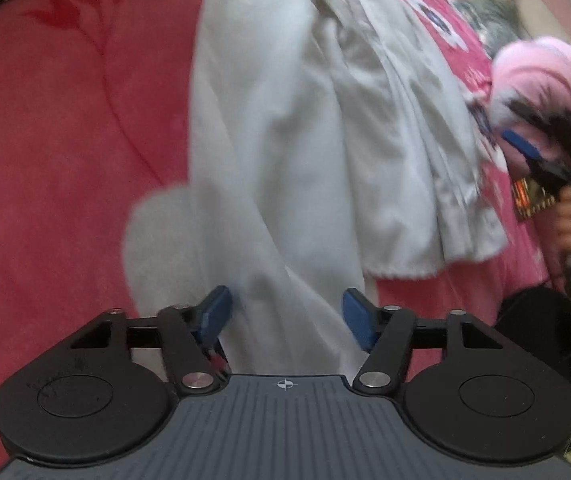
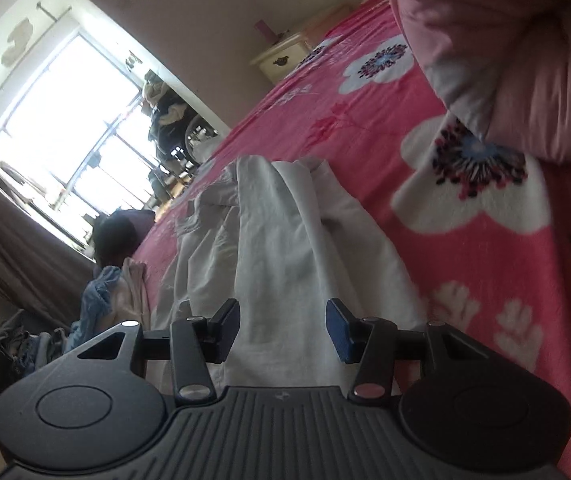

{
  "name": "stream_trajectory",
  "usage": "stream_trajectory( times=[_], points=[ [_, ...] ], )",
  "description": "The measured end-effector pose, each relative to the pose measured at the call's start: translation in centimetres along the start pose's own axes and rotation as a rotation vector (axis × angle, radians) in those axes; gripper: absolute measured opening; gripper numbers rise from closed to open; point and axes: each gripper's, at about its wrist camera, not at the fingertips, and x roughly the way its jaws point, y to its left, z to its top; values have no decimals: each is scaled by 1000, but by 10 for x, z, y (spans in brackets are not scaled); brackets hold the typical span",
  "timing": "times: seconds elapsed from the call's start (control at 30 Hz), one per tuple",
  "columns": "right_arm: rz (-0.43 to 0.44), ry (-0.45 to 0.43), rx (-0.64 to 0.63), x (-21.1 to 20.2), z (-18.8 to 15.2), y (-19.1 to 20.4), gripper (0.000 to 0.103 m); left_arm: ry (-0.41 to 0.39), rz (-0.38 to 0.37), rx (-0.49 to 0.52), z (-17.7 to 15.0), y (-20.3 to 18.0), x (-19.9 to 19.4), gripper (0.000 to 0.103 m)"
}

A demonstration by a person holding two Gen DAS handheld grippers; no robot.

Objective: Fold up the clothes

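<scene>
Judging by the rumpled white cotton garment [image 1: 285, 128] lying bunched and unfolded on the pink flowered bed blanket [image 1: 53, 152], folding has barely begun, with the left tool [image 1: 286, 314] and right tool [image 2: 283, 330] both spread, pinching nothing.

Ahead of my tongs: pink flowered bedspread [image 2: 425, 92]; pink pillow [image 2: 485, 52] upper right; window [image 2: 65, 120] far left; nightstand [image 2: 281, 58] beyond.

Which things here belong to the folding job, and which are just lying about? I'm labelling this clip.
Part of the job:
white garment
left gripper
right gripper

Lying about:
pink floral blanket
pink pillow
blue clothes heap
nightstand
</scene>
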Motion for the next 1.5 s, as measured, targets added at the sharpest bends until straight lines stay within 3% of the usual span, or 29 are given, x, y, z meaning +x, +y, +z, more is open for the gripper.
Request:
stream_trajectory(
  times=[0.03, 0.1, 0.2, 0.33, 0.5, 0.6, 0.7, 0.77, 0.8, 0.87, 0.93, 1.1, 1.23, 1.33, 1.5],
  points=[
    [2, -3, 10, 2, -2, -4, 51, -6, 22, 13, -4, -2, 2, 26],
    [2, -10, 23, 5, -4, -9, 51, -28, 55, 26, -6, -4, 1, 10],
    [0, -18, 64, 5, -6, -17, 51, -63, 73, 9, -4, 1, -15, 1],
    [-6, -32, 85, 0, -7, -23, 51, -148, 162, -43, 2, 16, -60, 0],
    [2, -41, 106, -4, -5, -29, 51, -313, 389, -89, 19, 42, -126, 0],
    [11, -36, 119, -4, -5, -32, 51, -371, 525, -128, 35, 64, -147, 0],
    [11, -34, 117, -4, -6, -32, 51, -369, 663, -139, 52, 80, -143, 0],
    [9, -31, 117, -4, -7, -32, 51, -317, 774, -95, 61, 89, -122, 4],
    [6, -30, 118, -3, -7, -32, 51, -284, 793, -85, 63, 94, -110, 4],
    [-1, -26, 120, -2, -7, -34, 51, -214, 803, -73, 63, 102, -88, 12],
    [-13, -24, 121, -2, -7, -36, 51, -180, 767, -85, 57, 105, -77, 30],
    [-25, -8, 137, 4, -7, -39, 51, -211, 637, -171, 36, 116, -98, 57],
    [-31, 5, 127, 7, -8, -38, 51, -270, 584, -252, 28, 130, -135, 58],
    [-45, -2, 113, 3, -8, -36, 51, -375, 564, -290, 26, 124, -165, 59],
    [-135, -5, 114, 1, 1, -41, 51, -522, 490, -215, 24, 86, -182, 65]
  ],
)
